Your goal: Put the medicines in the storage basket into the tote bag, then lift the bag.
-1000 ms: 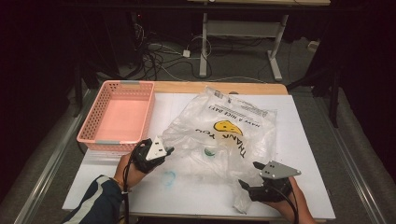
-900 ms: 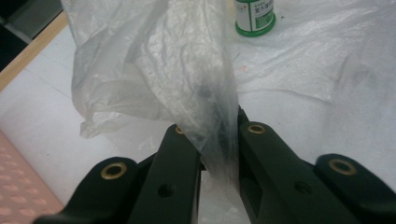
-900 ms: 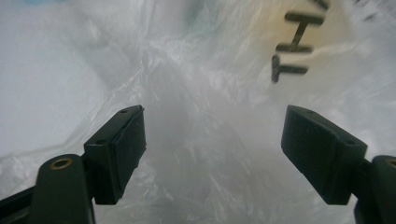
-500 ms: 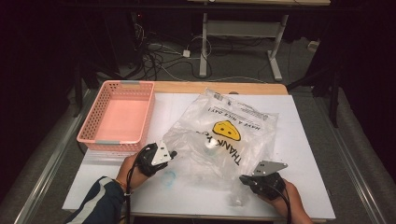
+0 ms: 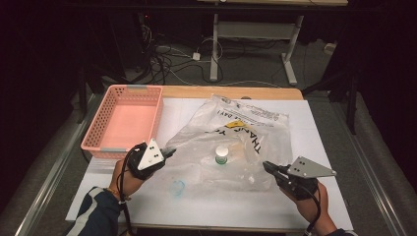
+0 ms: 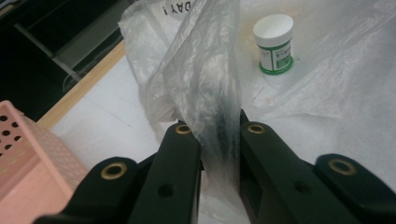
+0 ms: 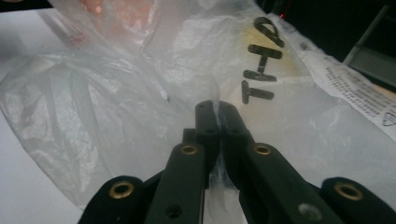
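A clear plastic bag printed with black lettering is lying crumpled across the middle of the white table, with a small white-capped jar inside it. The left gripper is pinching a gathered fold of film at the bag's left edge, jaws clamped on it. The right gripper is pinching the bag's right edge, jaws closed on film. Both seem to be pulling the mouth open; next likely calls for lifting the film clear of the jar. A pink basket is sitting left, nearby.
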Demonstrator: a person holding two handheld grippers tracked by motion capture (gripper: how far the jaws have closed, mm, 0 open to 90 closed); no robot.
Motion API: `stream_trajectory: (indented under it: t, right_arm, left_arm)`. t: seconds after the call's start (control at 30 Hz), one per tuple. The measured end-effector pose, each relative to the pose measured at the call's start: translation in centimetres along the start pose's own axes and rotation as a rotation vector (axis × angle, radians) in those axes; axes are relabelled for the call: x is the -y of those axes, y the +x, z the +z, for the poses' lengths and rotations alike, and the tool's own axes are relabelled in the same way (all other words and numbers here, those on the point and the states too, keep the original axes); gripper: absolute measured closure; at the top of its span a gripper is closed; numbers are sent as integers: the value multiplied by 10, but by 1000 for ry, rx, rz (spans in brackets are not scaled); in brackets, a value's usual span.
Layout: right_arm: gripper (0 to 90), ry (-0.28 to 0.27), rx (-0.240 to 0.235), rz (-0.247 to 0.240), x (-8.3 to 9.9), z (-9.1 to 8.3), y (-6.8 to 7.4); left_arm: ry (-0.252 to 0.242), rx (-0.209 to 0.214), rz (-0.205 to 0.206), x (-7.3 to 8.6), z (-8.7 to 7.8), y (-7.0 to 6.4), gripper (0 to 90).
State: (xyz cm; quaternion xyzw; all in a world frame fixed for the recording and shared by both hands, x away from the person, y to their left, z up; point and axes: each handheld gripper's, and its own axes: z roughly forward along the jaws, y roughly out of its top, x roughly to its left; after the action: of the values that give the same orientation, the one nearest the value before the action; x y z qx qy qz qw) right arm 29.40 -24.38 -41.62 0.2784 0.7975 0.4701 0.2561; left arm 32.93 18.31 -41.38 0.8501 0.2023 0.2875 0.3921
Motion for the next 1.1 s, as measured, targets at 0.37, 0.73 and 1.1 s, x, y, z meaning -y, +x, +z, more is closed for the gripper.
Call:
stream_trajectory:
  t: [0.37, 0.73, 1.1]
  right_arm:
    - [898, -79, 12, -19, -14, -13, 4]
    - [899, -127, 38, -27, -31, -20, -2]
    - [898, -258, 50, -61, -83, -8, -19]
  left_arm:
    - [-91, 6, -41, -10, -17, 0, 876]
    - [-125, -25, -16, -23, -27, 9, 876]
    - [-317, 86, -71, -79, -3, 24, 876]
